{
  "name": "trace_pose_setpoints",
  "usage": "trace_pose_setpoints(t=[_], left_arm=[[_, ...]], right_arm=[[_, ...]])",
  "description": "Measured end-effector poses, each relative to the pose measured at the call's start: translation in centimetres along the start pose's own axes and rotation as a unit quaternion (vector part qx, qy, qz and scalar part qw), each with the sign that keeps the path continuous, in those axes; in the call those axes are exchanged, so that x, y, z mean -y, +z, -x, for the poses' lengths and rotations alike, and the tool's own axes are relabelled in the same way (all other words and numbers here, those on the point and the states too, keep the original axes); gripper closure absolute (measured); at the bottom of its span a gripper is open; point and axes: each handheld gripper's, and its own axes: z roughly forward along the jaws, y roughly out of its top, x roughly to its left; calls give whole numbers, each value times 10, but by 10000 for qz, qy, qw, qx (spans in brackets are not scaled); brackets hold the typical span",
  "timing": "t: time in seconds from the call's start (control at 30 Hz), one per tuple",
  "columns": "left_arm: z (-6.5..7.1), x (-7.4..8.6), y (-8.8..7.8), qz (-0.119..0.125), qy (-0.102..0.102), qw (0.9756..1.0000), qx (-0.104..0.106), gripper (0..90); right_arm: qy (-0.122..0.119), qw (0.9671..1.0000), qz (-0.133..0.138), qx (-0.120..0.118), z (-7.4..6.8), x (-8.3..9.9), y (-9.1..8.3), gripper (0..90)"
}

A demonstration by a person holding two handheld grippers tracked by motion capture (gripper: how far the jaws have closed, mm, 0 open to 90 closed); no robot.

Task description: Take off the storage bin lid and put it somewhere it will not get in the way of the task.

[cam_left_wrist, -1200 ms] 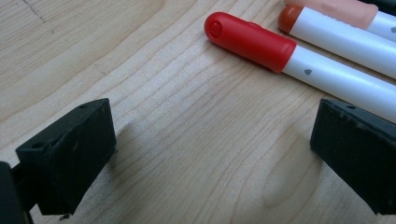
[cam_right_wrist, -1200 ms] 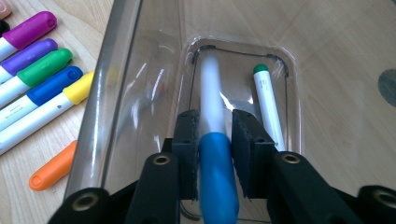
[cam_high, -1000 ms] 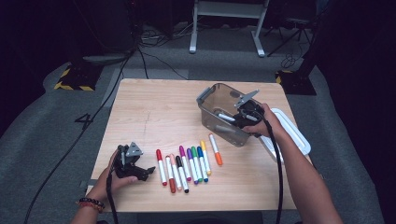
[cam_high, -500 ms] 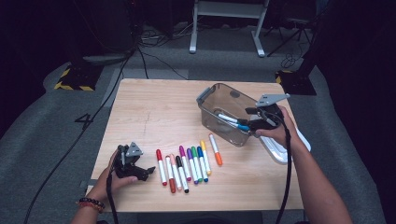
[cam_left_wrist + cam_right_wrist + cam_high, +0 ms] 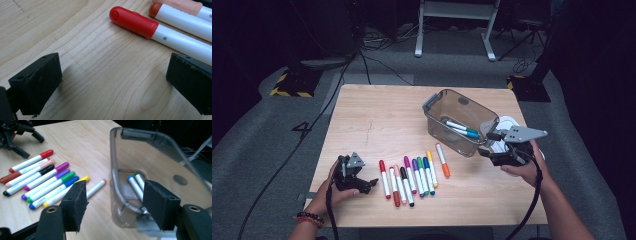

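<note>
The table (image 5: 377,115) bore everything, pale wood with a bare left half. A clear bin (image 5: 459,122) stood toward its right side, and two markers (image 5: 462,128), one blue-capped and one green-capped, lay inside on its floor. A white lid (image 5: 507,122) lay just behind the bin's right end. A row of markers (image 5: 412,175) lay side by side near the front edge, an orange one (image 5: 442,160) a little apart at its right end. The right gripper (image 5: 487,144) hung just beside the bin's near right corner; its jaws had just been opening and stood spread with nothing between them, the bin wall showing in the gap in the right gripper view. The left gripper (image 5: 367,184) rested low on the table left of the row, jaws wide apart over bare wood, the red marker (image 5: 135,21) just ahead of them.
</note>
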Motion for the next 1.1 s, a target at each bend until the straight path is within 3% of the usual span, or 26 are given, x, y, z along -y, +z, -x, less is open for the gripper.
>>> trace_pose_setpoints(t=[0.17,0.37,0.6,0.7,0.73,0.77,0.97,1.0,1.07,1.1], left_arm=[[0,0,0,0,1,10000,0,5],[0,0,0,8,-1,10000,-8,5],[0,0,0,16,-8,10000,-11,5],[0,0,0,15,6,10000,3,5],[0,0,0,15,6,10000,3,5],[0,0,0,14,6,10000,5,5],[0,0,0,15,6,10000,4,5],[0,0,0,15,6,10000,4,5],[0,0,0,15,5,10000,4,5],[0,0,0,15,7,10000,4,5]], right_arm=[[-71,10000,-34,22,-14,12,4,370],[-6,9999,-41,-148,-30,30,20,362],[-10,9990,-254,-372,-46,47,52,361],[-27,9981,-442,-423,-54,49,78,358],[-27,9981,-442,-423,-54,49,78,358],[-53,9971,-554,-520,-58,48,91,360],[6,9961,-756,-458,-57,46,121,391],[85,9955,-832,-441,-54,46,131,410],[165,9948,-873,-489,-52,46,136,425],[280,9937,-994,-444,-47,49,144,473]])
